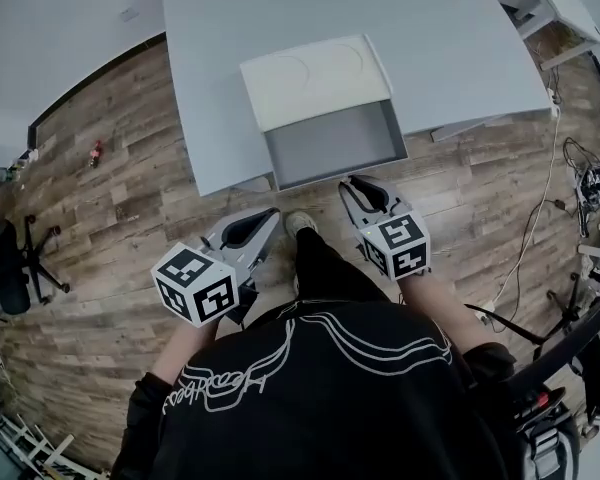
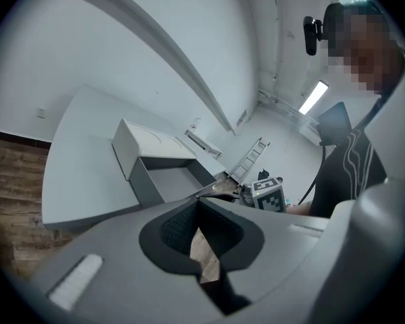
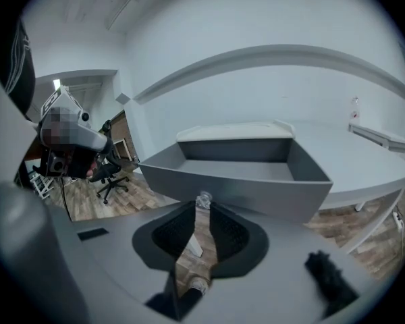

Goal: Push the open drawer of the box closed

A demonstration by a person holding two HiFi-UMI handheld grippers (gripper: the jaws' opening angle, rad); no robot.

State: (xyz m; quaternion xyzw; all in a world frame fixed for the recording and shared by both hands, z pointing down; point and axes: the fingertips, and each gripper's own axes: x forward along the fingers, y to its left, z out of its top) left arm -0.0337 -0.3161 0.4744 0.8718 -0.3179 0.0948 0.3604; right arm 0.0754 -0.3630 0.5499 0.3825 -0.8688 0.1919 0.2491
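Note:
A white box (image 1: 315,76) stands near the front edge of a grey table (image 1: 450,38). Its grey drawer (image 1: 335,146) is pulled out toward me, past the table's edge, and is empty. My left gripper (image 1: 270,214) hangs below and left of the drawer's front, shut on nothing. To the right, my right gripper (image 1: 352,181) is just short of the drawer's front wall, also shut and empty. In the right gripper view the drawer (image 3: 243,194) fills the middle, close ahead of the gripper (image 3: 202,206). The left gripper view shows the box (image 2: 145,144) and drawer (image 2: 165,181) farther off, beyond that gripper (image 2: 201,198).
Wood floor lies under the grippers, with my shoe (image 1: 298,224) between them. An office chair (image 1: 15,258) stands at the left. Cables (image 1: 580,178) run over the floor at the right. Another grey table (image 1: 40,28) is at the upper left, and a small red object (image 1: 97,153) lies near it.

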